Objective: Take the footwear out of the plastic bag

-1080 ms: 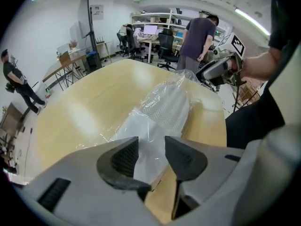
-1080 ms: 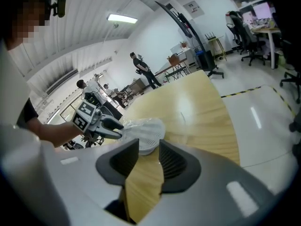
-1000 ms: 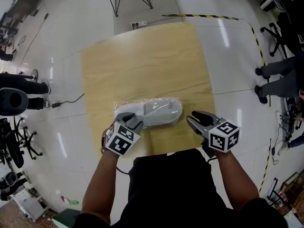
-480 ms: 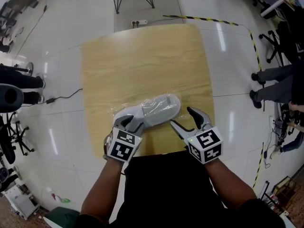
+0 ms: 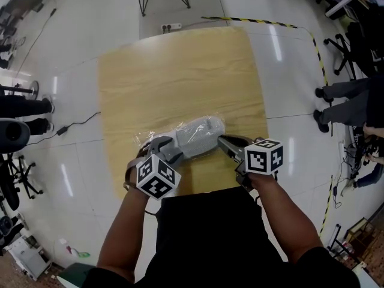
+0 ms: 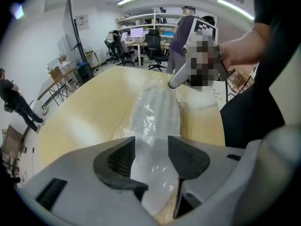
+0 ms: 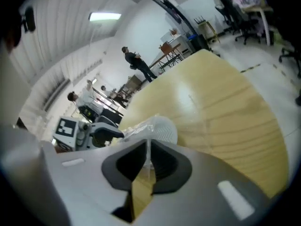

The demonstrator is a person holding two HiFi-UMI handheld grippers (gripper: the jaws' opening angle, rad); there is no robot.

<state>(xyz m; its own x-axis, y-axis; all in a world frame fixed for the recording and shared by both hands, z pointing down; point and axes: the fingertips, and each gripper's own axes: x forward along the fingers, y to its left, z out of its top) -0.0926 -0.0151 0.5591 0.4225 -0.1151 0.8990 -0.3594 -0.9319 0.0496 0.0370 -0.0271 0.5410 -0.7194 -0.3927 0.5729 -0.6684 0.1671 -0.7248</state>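
Wooden table (image 5: pixel 180 71): a pale square top on a glossy floor. Near its front edge lies a clear, crinkled plastic bag (image 5: pixel 141 138), set lengthwise from left to right. Inside it is a whitish-grey shoe (image 5: pixel 201 132) with a ribbed surface, fully wrapped in the film. Left gripper (image 5: pixel 166 149): the jaws have just been opening and stand wide apart, with the left end of the bagged shoe between them. Right gripper (image 5: pixel 224 143): the jaws have just been closing and stand almost together, pinching a thin fold of the bag's film at the shoe's right end.
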